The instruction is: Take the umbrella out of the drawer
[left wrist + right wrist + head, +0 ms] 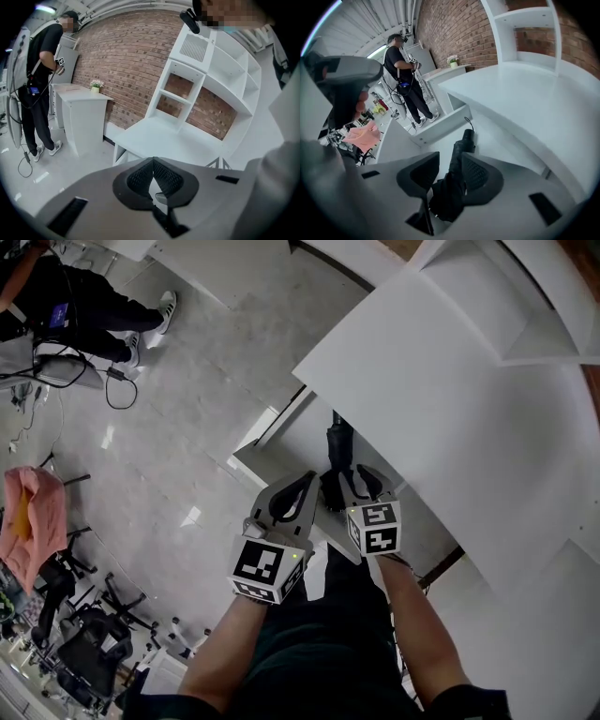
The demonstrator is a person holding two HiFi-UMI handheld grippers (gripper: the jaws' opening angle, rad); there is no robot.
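Two grippers sit side by side at the open drawer (277, 424), and both of the person's bare forearms reach out from the bottom of the head view to hold them. I see the right gripper (352, 472) tipped down into the drawer, with its marker cube (376, 527) facing up at me. Its jaws are partly apart, and the black folded umbrella (461, 144) runs between them. The umbrella leans close to one jaw, and there is a gap on the other side, so nothing is squeezing it. The near end of the umbrella is a dark bundle low between the jaws. The far end, with a thin loop on it, points away along the white drawer floor. I cannot tell if the near end is lifted off the floor. The left gripper (302, 482) is just beside the right one and points less steeply down. In its own view its jaw tips meet and it holds nothing. The drawer sticks out from under a big white desk top (450, 409). Farther off, a person in black clothes (401, 70) stands on the shiny grey floor, near a small plant (96, 85) on a white stand. A brick wall (126, 65) and white shelves (220, 79) are behind the desk.
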